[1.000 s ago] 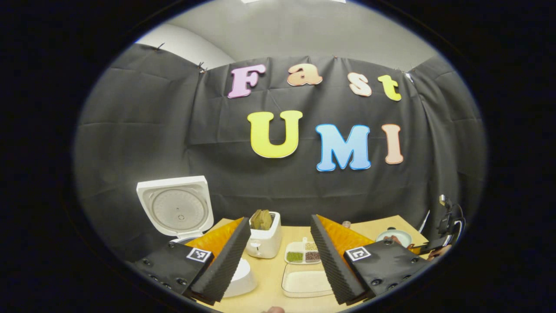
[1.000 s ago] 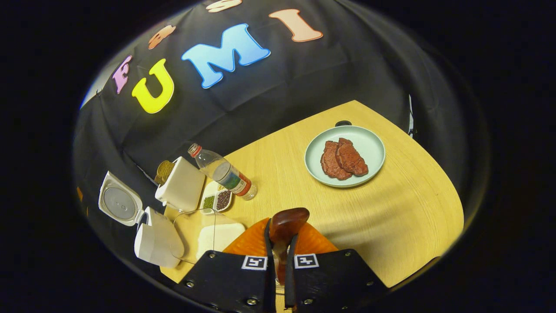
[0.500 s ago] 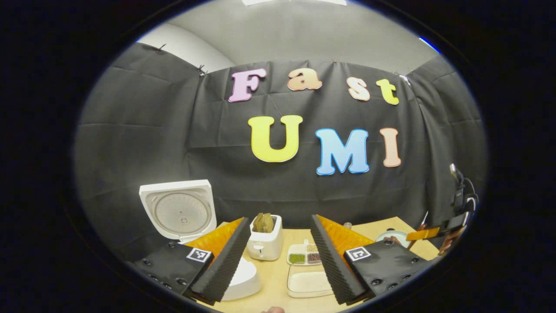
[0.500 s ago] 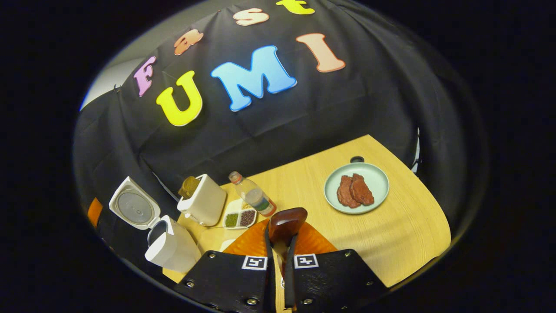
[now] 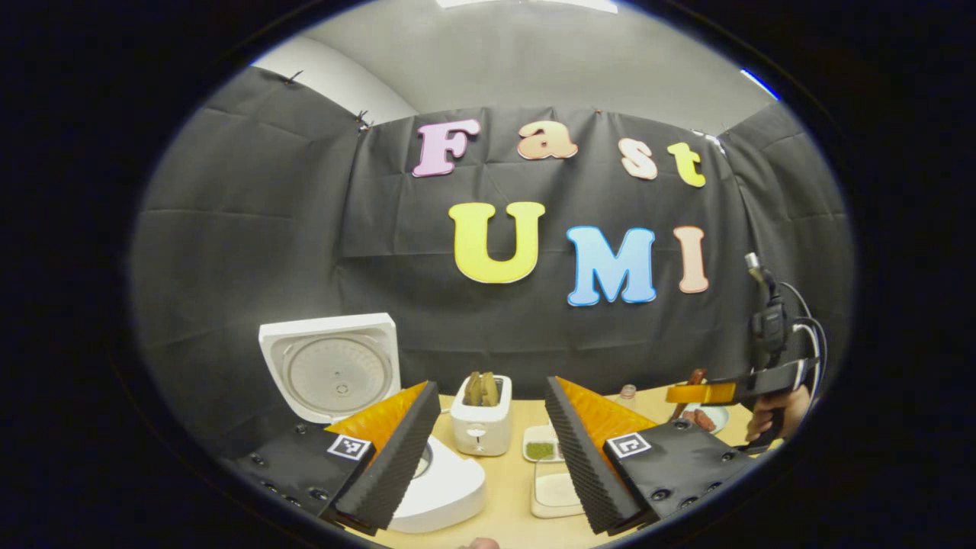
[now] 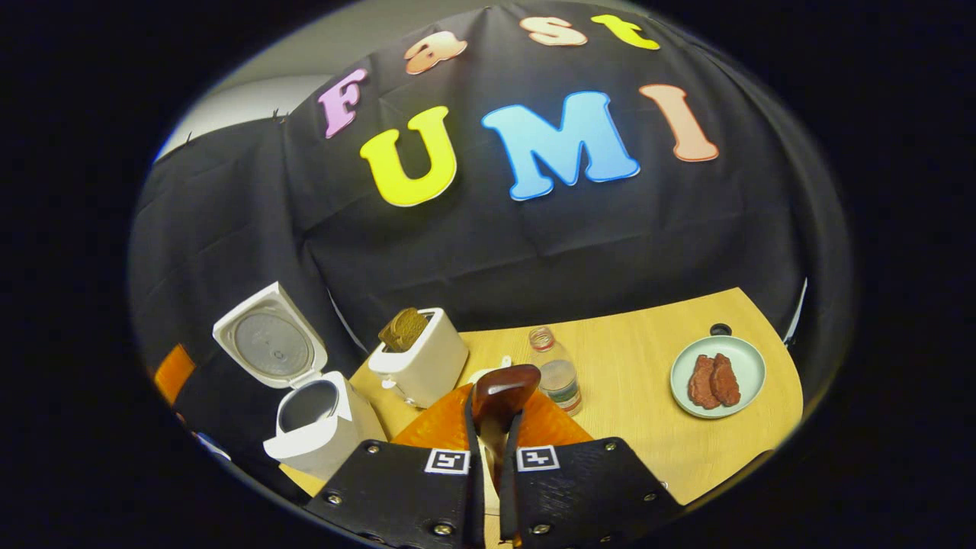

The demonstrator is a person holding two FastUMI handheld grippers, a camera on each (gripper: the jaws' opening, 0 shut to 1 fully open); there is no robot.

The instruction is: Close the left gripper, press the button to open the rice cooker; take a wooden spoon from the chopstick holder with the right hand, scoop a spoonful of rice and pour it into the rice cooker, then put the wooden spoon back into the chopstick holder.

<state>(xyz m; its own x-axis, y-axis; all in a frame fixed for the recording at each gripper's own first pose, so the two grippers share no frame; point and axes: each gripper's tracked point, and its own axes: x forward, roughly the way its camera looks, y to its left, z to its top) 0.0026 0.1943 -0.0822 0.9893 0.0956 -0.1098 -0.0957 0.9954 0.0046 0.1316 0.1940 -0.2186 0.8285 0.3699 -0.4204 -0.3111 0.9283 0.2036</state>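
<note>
The white rice cooker stands open on the table's left, its lid upright; in the right gripper view the cooker shows a dark, hollow pot. My left gripper is open above the table, between cooker and rice tray, with nothing between its fingers. My right gripper is shut on the dark wooden spoon, whose bowl sticks out past the fingertips. In the left gripper view it is the right gripper far right, held by a hand above the table.
A white toaster with bread stands behind the cooker. A clear bottle stands mid-table, a small dish of grains beside the toaster. A pale green plate with meat slices lies far right, near the wooden table's edge.
My right gripper has lifted and tilted up with the spoon, turning toward the cooker; the table looks farther off. The left gripper view has shifted slightly; the cooker sits nearer its centre.
</note>
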